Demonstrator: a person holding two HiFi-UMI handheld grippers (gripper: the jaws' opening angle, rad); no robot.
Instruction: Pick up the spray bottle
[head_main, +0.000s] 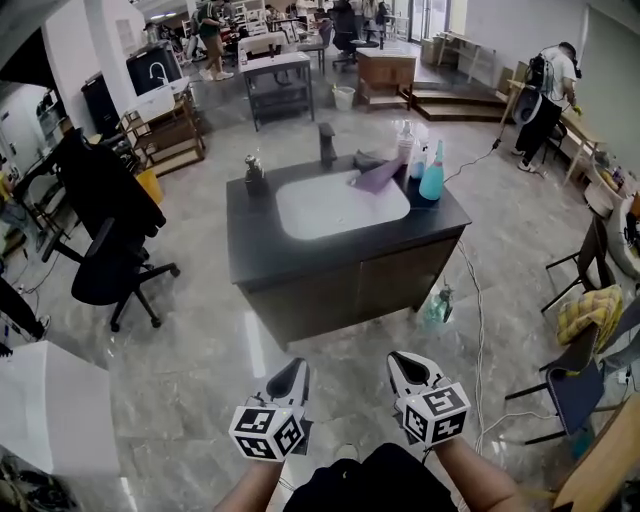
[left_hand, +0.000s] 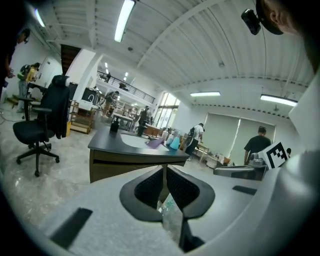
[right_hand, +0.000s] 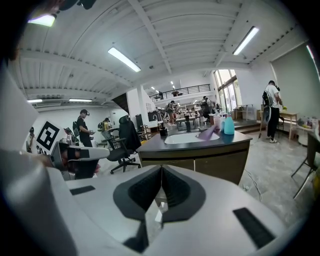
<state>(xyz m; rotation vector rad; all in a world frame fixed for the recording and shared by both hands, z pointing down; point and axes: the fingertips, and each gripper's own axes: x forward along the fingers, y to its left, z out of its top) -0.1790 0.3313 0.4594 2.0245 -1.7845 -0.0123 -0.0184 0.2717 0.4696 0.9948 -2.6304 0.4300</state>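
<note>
Though spray bottle (head_main: 432, 172) everywhere, ceiling (left_hand: 200, 45) claw-side

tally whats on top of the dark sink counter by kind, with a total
teal bottle: 1
pale bottles: 2
purple cloth: 1
faucet: 1
small dark container: 1
total: 6

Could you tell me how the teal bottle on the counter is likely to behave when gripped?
The teal bottle tapers from a broad base to a narrow neck, so it probably stands steady, though jaws may slip upward. Probably light plastic.
</note>
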